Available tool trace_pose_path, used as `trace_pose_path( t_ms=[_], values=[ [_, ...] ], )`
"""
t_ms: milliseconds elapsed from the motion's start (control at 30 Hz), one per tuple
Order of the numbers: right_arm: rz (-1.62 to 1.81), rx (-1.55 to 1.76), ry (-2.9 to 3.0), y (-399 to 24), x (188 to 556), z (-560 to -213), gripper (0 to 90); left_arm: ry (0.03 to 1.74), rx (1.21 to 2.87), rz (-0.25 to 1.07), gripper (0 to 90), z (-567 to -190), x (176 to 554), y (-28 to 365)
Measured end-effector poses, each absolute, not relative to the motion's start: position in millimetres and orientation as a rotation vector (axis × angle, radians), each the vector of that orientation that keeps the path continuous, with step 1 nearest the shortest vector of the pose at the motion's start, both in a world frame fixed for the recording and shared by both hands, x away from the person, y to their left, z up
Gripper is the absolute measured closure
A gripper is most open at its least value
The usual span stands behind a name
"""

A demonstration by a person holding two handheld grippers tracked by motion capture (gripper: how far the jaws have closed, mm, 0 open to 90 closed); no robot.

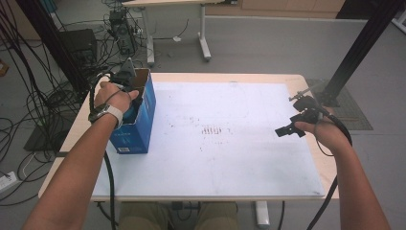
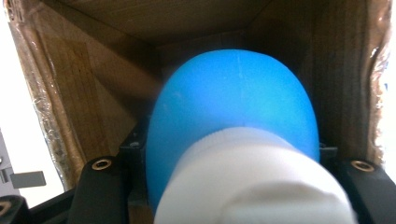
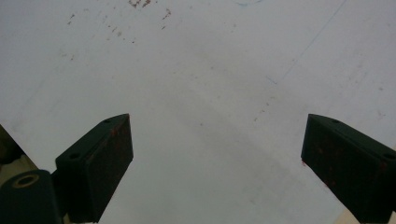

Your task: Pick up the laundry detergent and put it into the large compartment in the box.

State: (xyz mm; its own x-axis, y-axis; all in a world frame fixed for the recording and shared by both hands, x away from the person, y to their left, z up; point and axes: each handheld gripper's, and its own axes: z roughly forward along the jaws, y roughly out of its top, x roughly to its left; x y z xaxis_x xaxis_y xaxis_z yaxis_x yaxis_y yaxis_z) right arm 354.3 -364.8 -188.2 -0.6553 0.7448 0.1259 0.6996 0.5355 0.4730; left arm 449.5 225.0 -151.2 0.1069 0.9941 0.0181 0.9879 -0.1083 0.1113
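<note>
Blue bottle (image 2: 233,107) with a white cap (image 2: 254,182) sits clamped in the left gripper (image 2: 233,163), whose two black jaws press against its sides at the lower left and lower right of the left gripper view. The rounded blue body rises from between the jaws into the middle of that frame, while the white cap lies nearest the camera at the bottom centre. Around the bottle stand the brown inner walls of a cardboard box (image 2: 84,93), so the bottle is inside the box's open top and close to its walls on every side; whether it touches the floor of the box cannot be told.

In the high view, the left hand (image 1: 112,98) rests over the top of the box (image 1: 139,129), a blue carton standing upright at the left edge of the white table sheet (image 1: 230,163), in the left middle of the frame. A sliver of blue shows just below the hand at the box's mouth.

At the right middle of the high view, the right gripper (image 1: 289,130) is held above the sheet, well apart from the box. In the right gripper view its jaws stand wide apart with nothing between them, above the bare, faintly stained sheet.
</note>
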Motion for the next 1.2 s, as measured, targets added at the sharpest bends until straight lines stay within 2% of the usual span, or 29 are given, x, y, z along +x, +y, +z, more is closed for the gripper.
trace_pose_path(
  t_ms=[1200],
  values=[
    [0.762,1.257,2.663,-363.2,352.7,-184.4,9.0,2.049,2.275,0.132,38.0,-151.8,447.3,226.7]
  ],
)
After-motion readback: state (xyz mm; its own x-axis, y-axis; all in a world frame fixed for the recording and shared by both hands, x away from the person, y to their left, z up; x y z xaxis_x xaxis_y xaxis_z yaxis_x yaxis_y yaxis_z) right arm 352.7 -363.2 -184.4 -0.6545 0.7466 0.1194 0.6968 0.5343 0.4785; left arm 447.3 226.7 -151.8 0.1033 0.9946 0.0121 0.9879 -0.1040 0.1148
